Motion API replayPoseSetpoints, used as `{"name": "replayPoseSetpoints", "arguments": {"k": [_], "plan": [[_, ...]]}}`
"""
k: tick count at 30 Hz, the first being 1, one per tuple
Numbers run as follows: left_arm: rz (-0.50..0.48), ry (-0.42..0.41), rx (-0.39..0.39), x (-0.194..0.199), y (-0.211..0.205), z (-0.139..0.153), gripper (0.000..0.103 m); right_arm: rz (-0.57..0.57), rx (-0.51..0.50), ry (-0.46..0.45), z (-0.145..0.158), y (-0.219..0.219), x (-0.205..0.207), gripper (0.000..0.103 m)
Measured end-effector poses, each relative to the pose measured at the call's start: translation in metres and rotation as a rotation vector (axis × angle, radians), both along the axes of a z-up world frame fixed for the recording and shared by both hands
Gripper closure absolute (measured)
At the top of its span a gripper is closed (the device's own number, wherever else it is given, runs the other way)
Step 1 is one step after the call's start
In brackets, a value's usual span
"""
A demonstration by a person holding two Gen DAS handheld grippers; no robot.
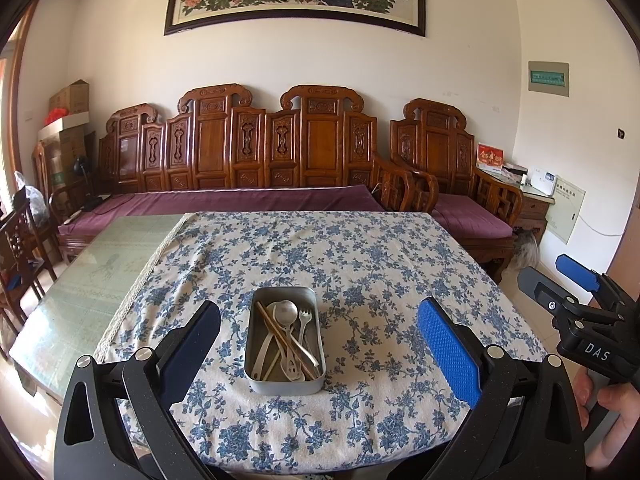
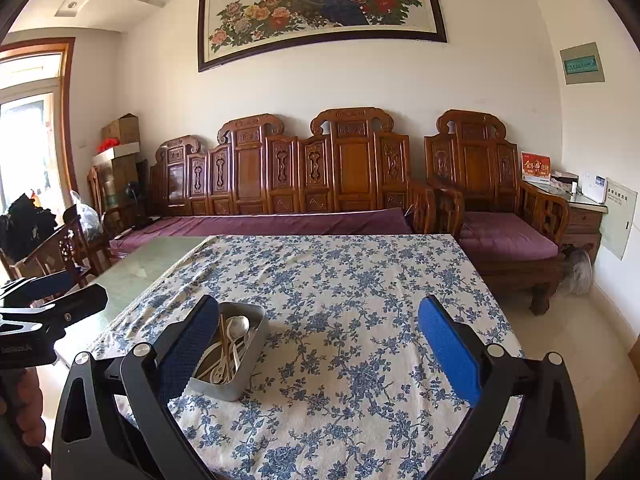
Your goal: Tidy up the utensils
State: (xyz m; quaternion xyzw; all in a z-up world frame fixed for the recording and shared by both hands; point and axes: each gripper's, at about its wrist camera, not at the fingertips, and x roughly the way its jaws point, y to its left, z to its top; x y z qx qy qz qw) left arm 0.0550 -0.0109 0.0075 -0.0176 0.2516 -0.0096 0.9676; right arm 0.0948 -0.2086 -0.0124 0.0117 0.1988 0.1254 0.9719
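A grey metal tin (image 1: pixel 256 384) stands on the blue-flowered tablecloth (image 1: pixel 360 264) near the table's front. Inside lie a metal spoon (image 1: pixel 289 312), a white fork (image 1: pixel 305 322), wooden chopsticks (image 1: pixel 280 340) and several pale utensils, heaped crosswise. My left gripper (image 1: pixel 320 328) is open, held above and in front of the tin, its blue pads wide on either side. My right gripper (image 2: pixel 320 332) is open too, to the right of the tin (image 2: pixel 256 356), with nothing between its fingers. The right gripper (image 1: pixel 568 280) also shows at the left wrist view's right edge, held by a hand (image 1: pixel 612 412).
The tablecloth covers the table's right part; bare green glass top (image 1: pixel 92 272) lies to the left. A carved wooden sofa (image 1: pixel 248 152) with purple cushions runs behind the table, an armchair (image 1: pixel 460 184) at the right. Wooden chairs (image 1: pixel 20 240) stand at the left.
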Motion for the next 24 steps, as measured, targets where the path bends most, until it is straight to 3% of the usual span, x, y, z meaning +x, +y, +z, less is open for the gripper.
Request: {"name": "replayPoseSetpoints", "arguments": {"k": [24], "plan": [[-0.012, -0.004, -0.002, -0.0007, -0.007, 0.0031, 0.008, 0.0, 0.004, 0.003, -0.0046, 0.0031, -0.0008, 0.003]]}}
